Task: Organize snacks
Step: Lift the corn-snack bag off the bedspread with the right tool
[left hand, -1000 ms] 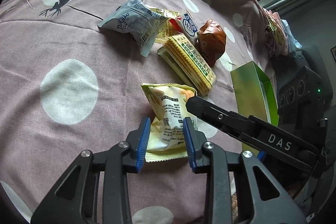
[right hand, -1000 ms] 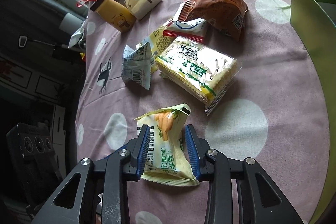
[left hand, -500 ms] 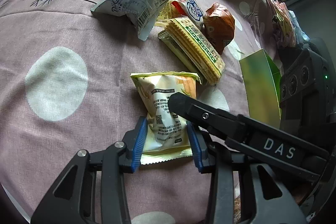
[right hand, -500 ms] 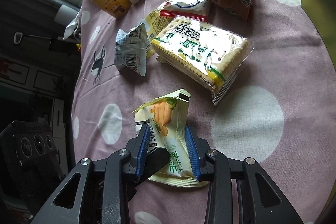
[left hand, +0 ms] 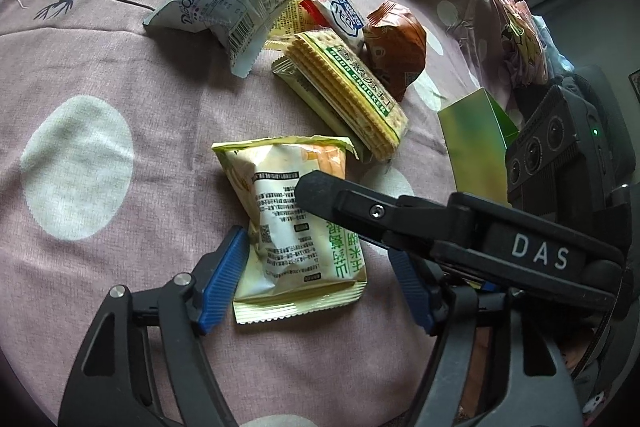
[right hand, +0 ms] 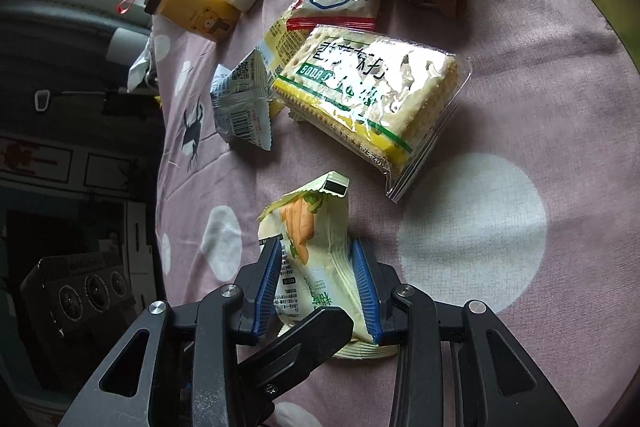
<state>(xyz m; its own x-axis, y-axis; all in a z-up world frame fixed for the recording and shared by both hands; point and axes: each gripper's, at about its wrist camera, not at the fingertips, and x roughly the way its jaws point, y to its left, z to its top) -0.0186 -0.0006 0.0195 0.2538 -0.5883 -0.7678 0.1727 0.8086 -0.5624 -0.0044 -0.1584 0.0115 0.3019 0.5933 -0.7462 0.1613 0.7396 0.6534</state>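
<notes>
Our right gripper was clamped on the pale yellow snack packet, sitting on the pink dotted cloth near the soda crackers. Our left gripper had just been opening, its pads off the packet between them.

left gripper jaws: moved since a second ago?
Yes. The left gripper has just been opening: its blue pads now stand clear of the yellow snack packet, which they pinched before. The right gripper holds the packet.
</notes>
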